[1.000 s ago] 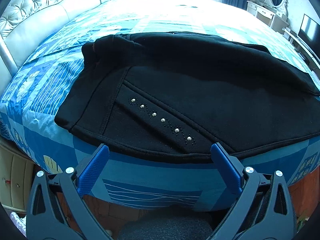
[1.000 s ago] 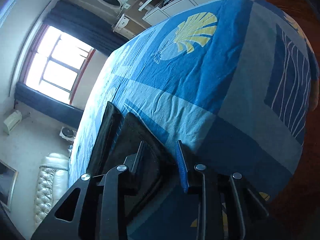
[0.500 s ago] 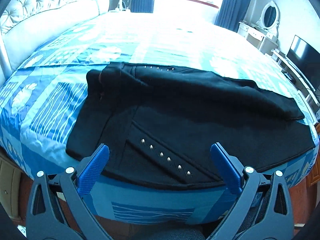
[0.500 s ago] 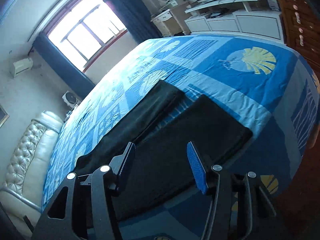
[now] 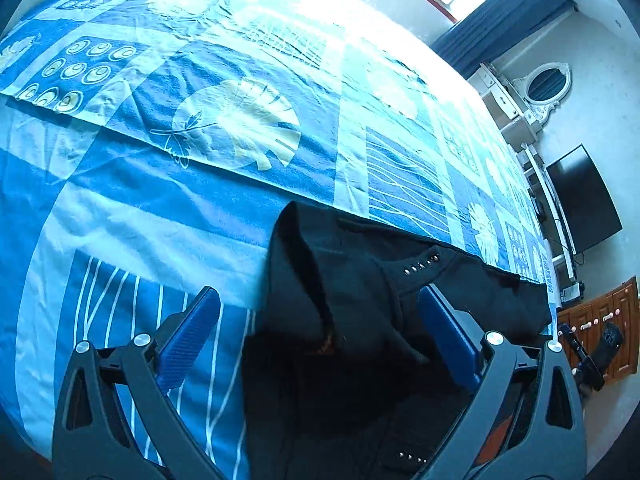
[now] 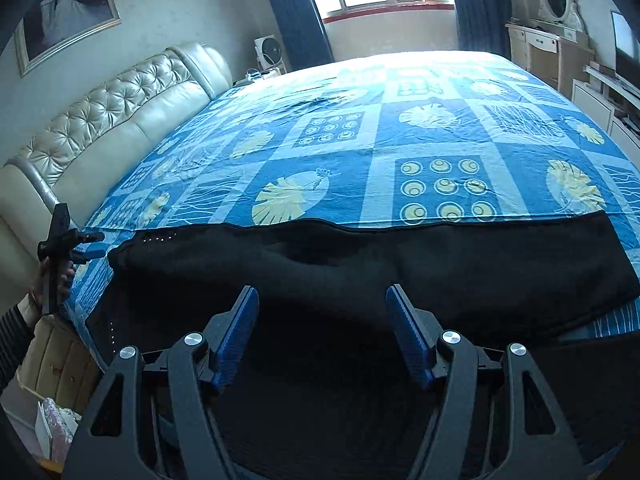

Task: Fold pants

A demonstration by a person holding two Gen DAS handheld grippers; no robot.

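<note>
Black pants (image 6: 400,264) with small studs lie flat along the near edge of the blue patterned bed (image 6: 400,140), one leg folded over the other. My left gripper (image 5: 320,324) is open, low over the waist end of the pants (image 5: 360,300), with cloth between its blue pads but not pinched. My right gripper (image 6: 322,320) is open and empty above the middle of the pants. The left gripper also shows in the right wrist view (image 6: 86,246), at the pants' left end.
A tufted cream headboard (image 6: 100,120) runs along the bed's left side. A dresser with an oval mirror (image 6: 556,12) and a TV (image 5: 584,200) stand on the right. A wooden cabinet (image 5: 600,320) is beyond the bed's end.
Both grippers swung round. The left moved up over the waist end of the pants. The right now looks across the bed from above the middle of the pants. The pants stayed flat.
</note>
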